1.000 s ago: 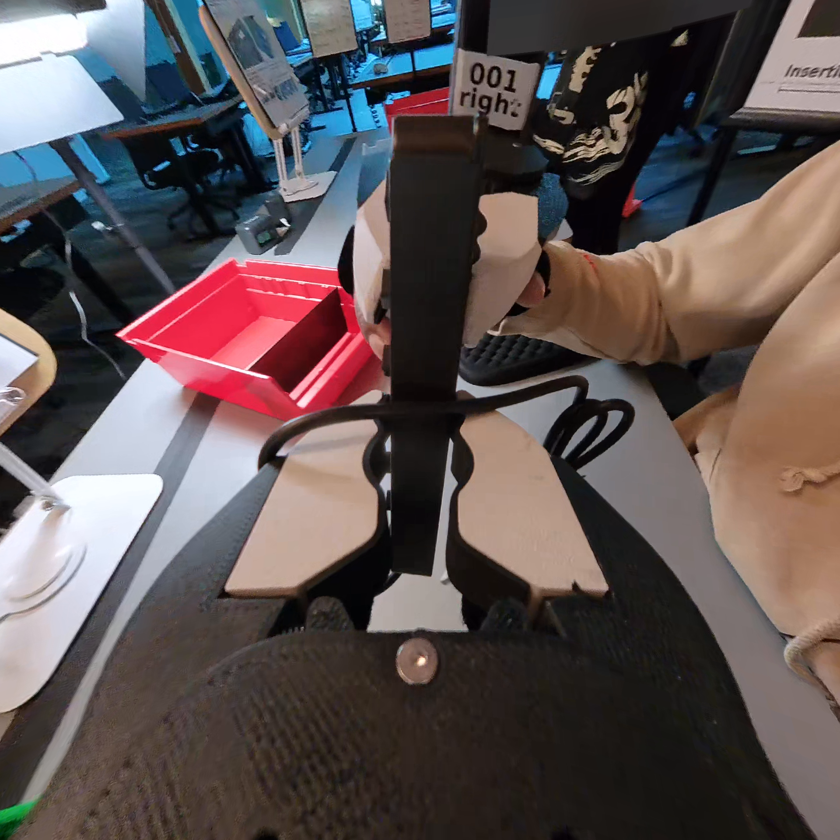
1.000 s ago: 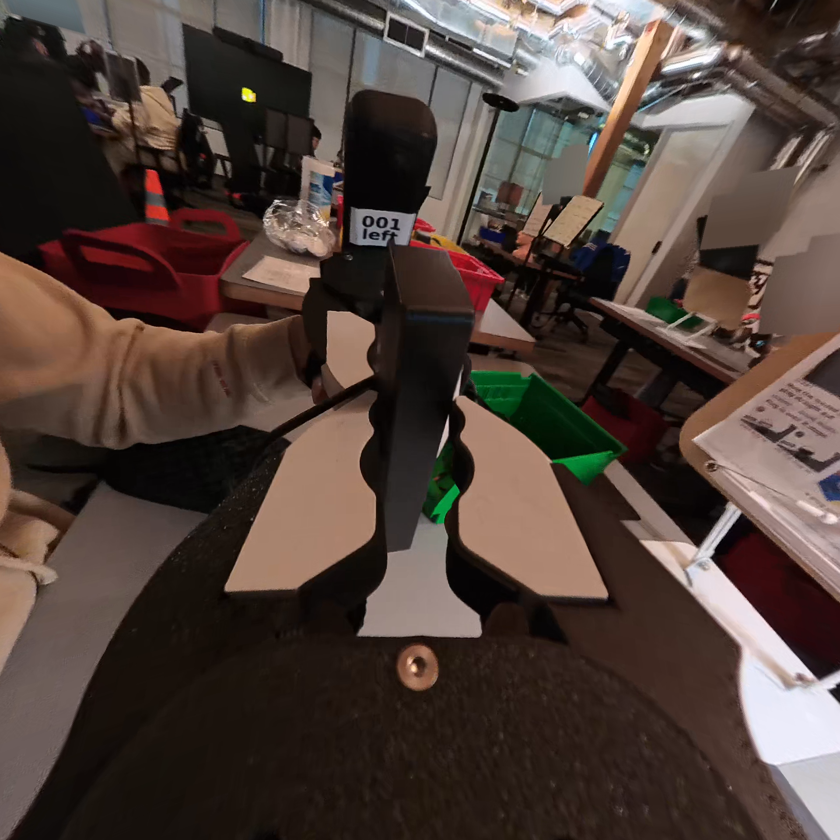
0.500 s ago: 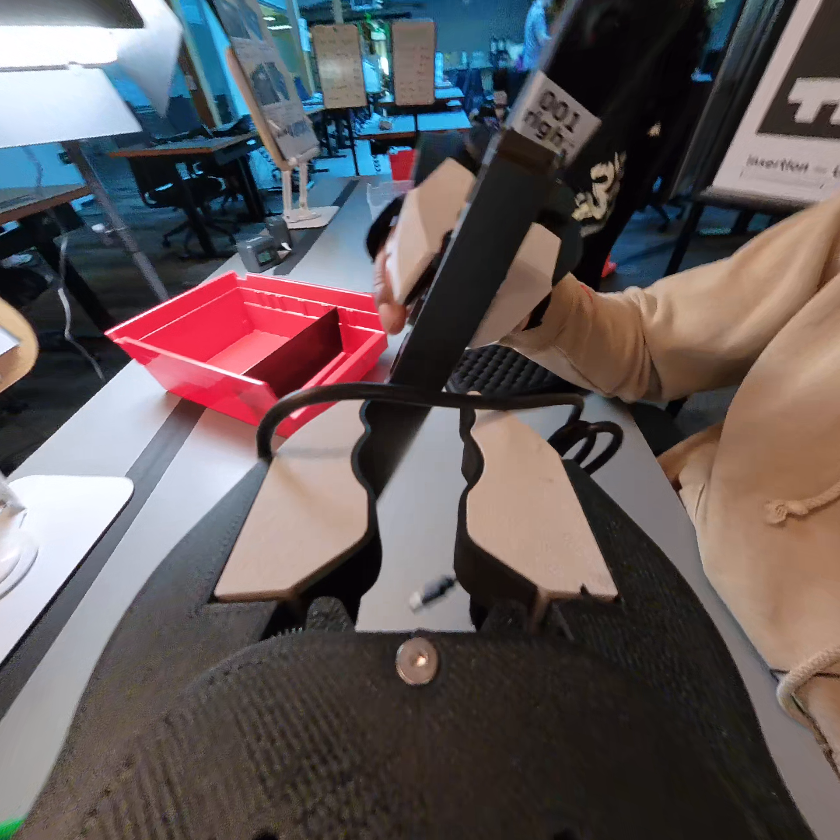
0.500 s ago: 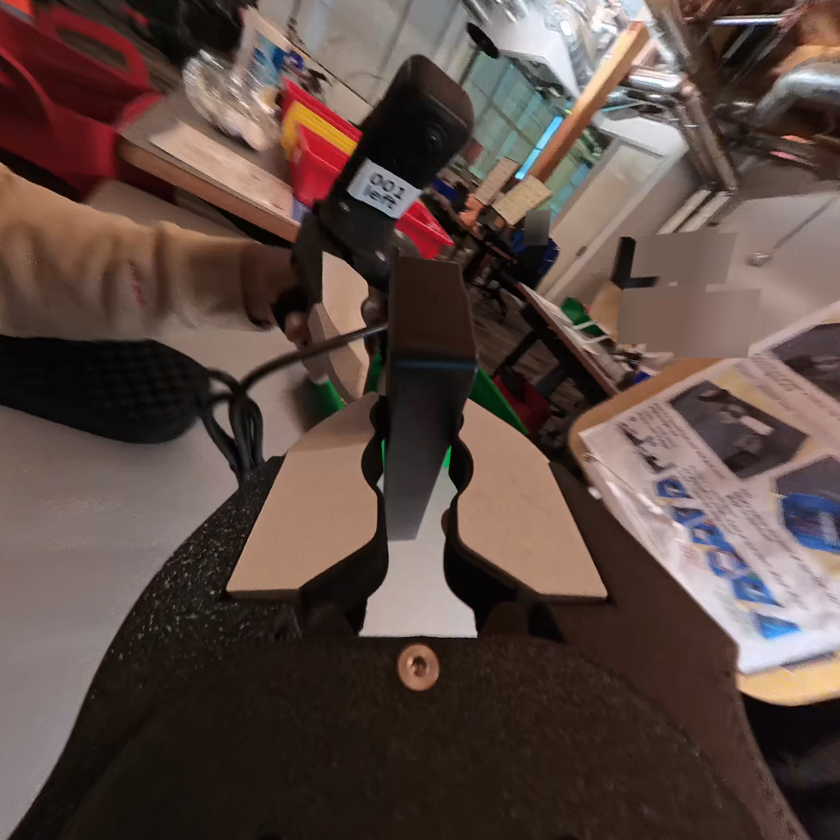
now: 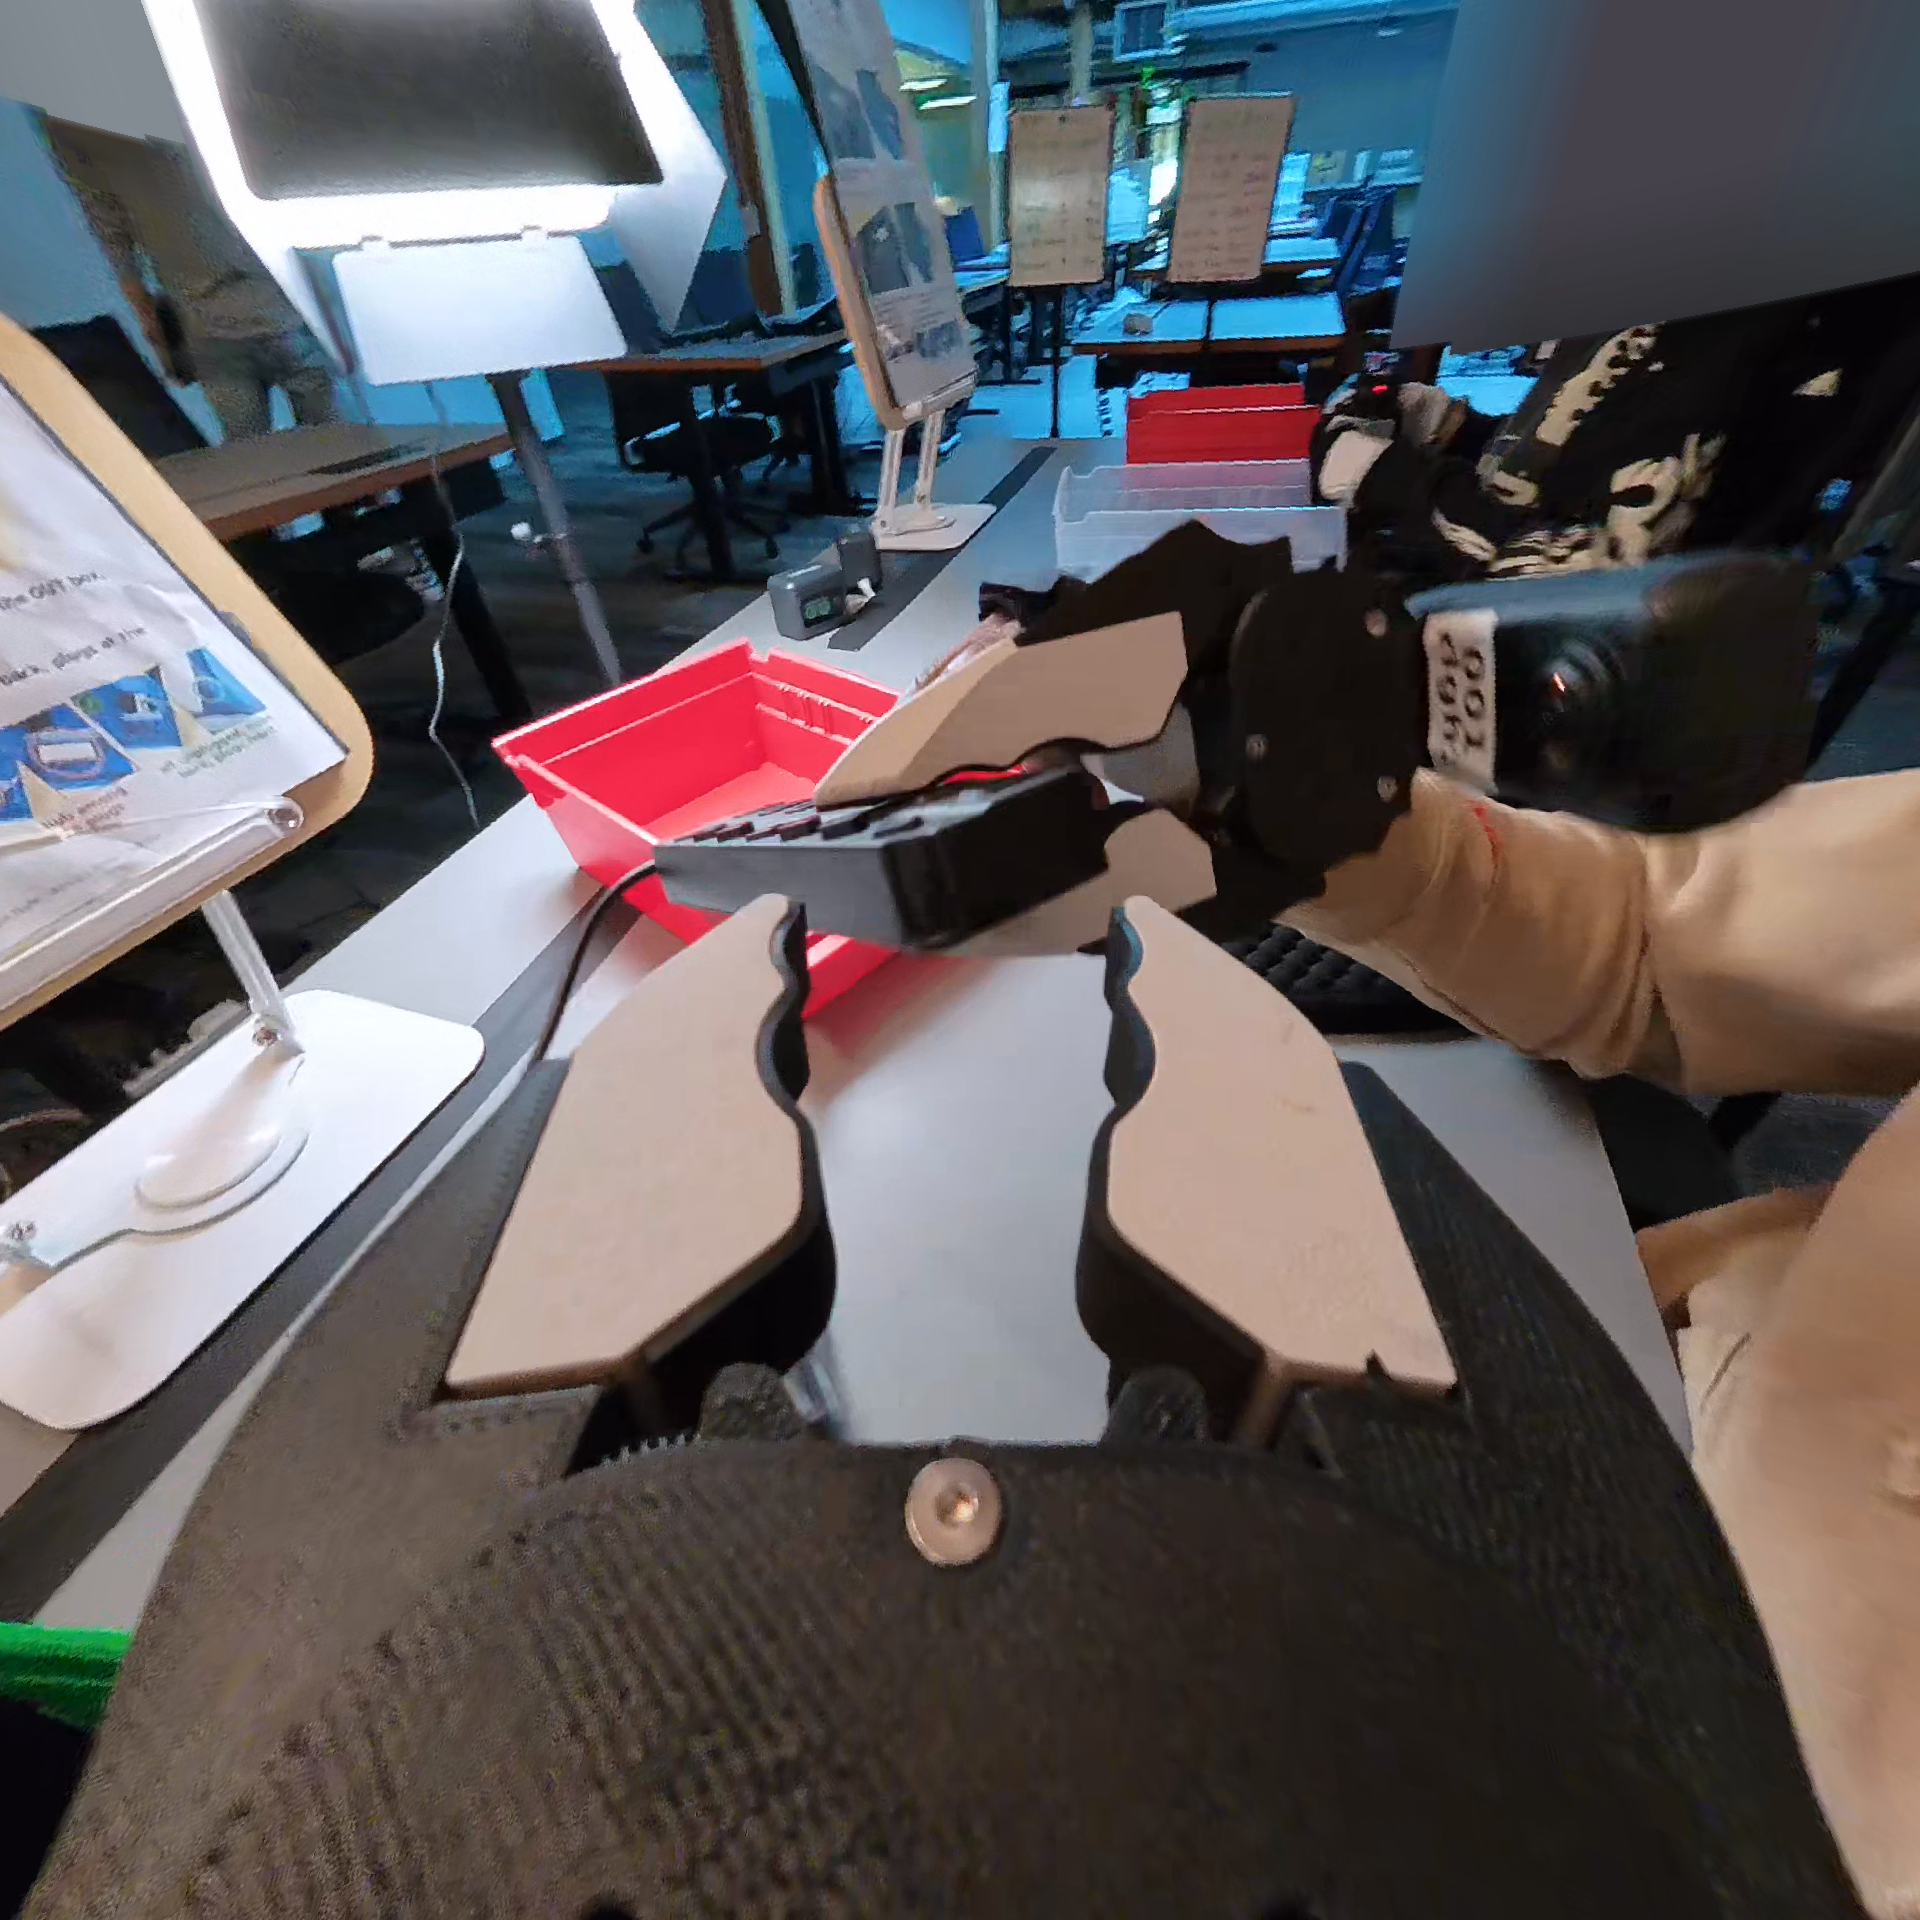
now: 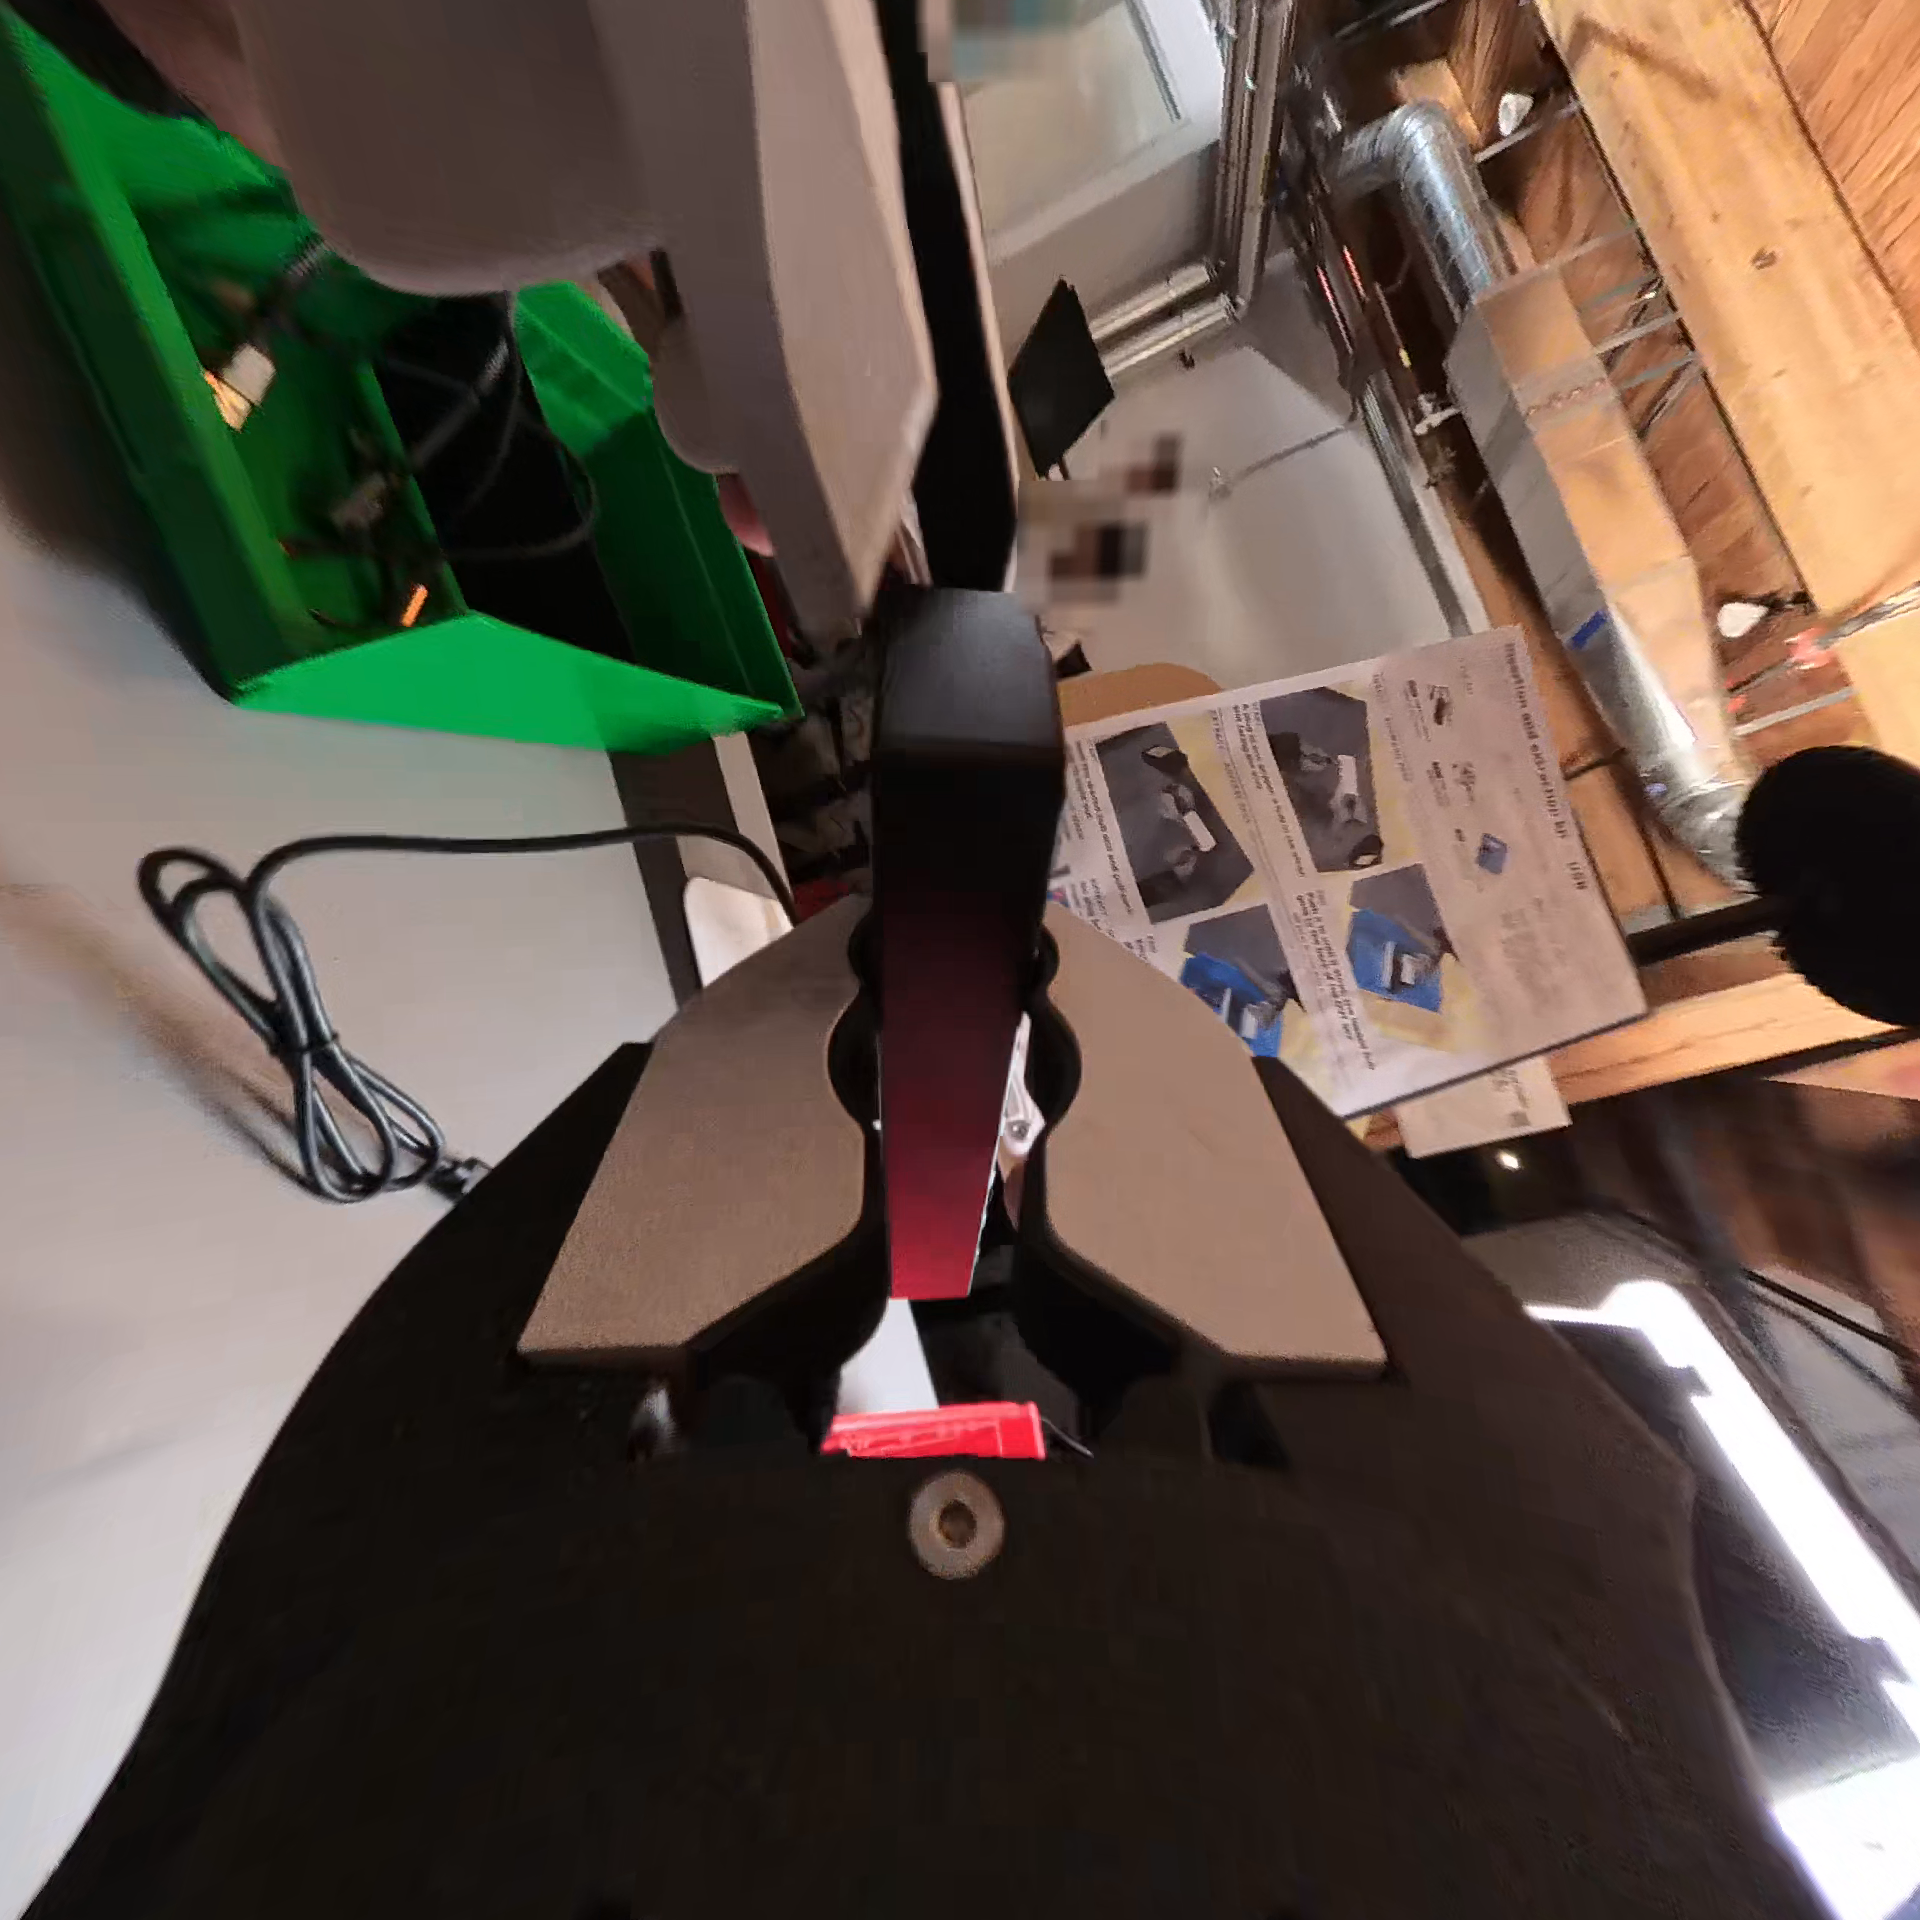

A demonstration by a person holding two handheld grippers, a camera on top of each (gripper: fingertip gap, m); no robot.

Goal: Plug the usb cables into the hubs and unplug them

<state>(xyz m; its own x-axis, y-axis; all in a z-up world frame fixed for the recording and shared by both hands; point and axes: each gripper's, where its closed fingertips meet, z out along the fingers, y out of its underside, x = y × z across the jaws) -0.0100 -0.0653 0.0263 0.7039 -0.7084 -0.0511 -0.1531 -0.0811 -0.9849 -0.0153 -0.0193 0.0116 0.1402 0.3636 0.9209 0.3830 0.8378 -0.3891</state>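
Right tool clamps the black USB hub; left tool gapes empty just beneath it. No cable looks plugged in yet.

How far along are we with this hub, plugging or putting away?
No plugged cable shows on the black hub; whether plugging already happened can't be told. In hand: the right gripper clamps it over the red bin; the left gripper is open and empty. Left: its bundled cord lies on the table.

hub before bin (on table)
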